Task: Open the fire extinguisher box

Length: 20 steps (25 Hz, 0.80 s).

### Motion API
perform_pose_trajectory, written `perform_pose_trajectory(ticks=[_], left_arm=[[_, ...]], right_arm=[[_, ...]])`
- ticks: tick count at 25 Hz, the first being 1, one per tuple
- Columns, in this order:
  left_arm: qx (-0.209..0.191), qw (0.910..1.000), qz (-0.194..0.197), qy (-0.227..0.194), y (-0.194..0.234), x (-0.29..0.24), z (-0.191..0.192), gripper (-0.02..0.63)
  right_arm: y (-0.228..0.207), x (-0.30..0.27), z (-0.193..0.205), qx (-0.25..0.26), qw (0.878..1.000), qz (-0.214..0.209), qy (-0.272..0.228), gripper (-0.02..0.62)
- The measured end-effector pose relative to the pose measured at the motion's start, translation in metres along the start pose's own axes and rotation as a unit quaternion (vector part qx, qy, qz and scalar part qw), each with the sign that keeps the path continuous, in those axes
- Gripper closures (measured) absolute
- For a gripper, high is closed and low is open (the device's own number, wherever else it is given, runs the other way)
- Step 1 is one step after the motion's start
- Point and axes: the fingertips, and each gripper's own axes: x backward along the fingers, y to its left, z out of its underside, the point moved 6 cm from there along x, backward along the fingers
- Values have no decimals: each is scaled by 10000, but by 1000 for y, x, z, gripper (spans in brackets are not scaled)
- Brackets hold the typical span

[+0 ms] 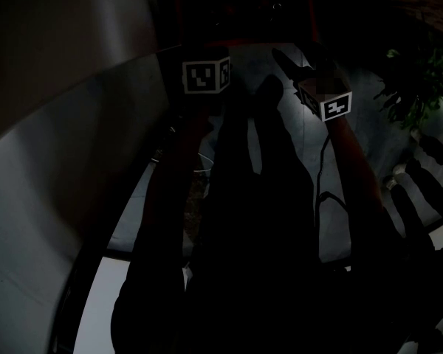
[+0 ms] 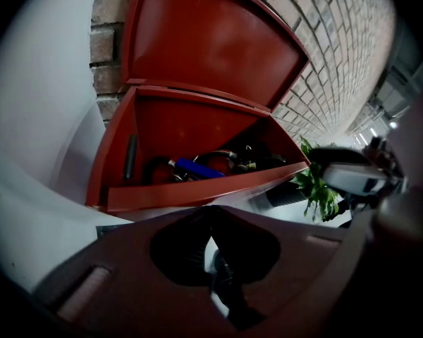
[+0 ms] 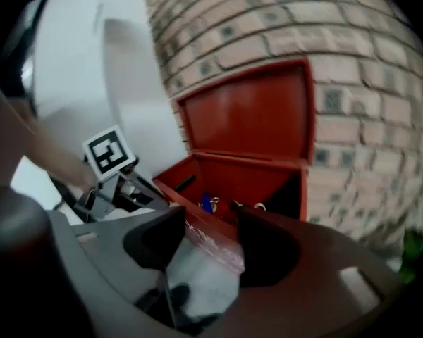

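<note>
I see the red box [image 2: 197,194] open just beyond my left gripper [image 2: 213,220], dead ahead and slightly above the tips. Its lid [image 2: 211,41] stands swung up and tilted back. From my right gripper [image 3: 204,224] it sits ahead, its open top facing me.

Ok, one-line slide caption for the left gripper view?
Red fire extinguisher box against a brick wall, lid raised, contents showing, beyond the shut left tongs.
</note>
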Motion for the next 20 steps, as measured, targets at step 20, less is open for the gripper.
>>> perform_pose_trajectory(ticks=[20], left_arm=[[-133, 9999, 68, 53, -1, 0, -3, 603]], right_arm=[[-6, -43, 8, 3634, 9184, -107, 1563, 488]])
